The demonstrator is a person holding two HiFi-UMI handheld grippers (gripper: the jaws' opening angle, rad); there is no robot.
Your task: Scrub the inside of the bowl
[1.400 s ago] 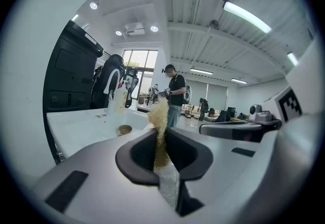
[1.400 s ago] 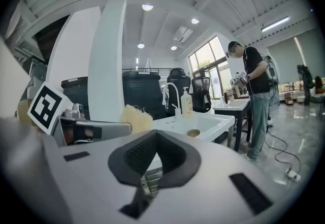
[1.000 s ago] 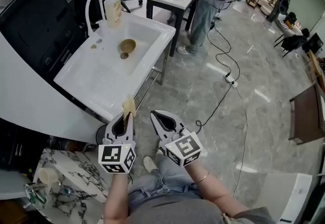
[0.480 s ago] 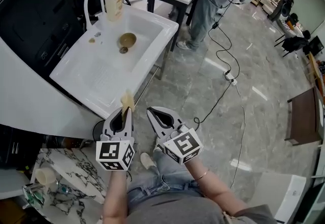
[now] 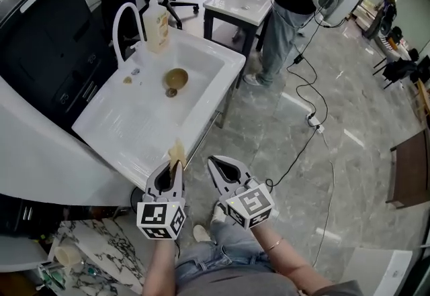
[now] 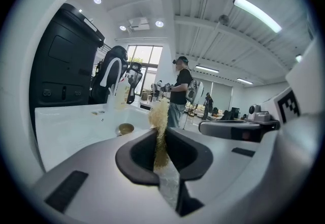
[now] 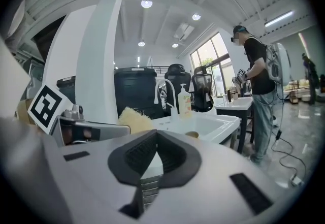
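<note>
the left gripper (image 5: 175, 167) pinches a thin, coarse, straw-coloured sponge (image 5: 177, 152) edge-on between its black padded jaws, and the fibrous pad stands up past the tips. the right gripper (image 5: 215, 163) is just beside it. its ribbed black jaws are closed tip to tip on nothing, leaving a teardrop gap behind the tips. both are held near the front rim of a glossy white rectangular sink (image 5: 121, 127). the bowl (image 5: 177, 77), small, round and olive-brown, sits upright in the deep basin at the far end, well apart from the grippers, with a small round dark piece (image 5: 171, 92) just beside it. a white arched faucet (image 5: 123, 19) and a yellowish pump bottle (image 5: 158, 16) stand at the sink's back edge.
</note>
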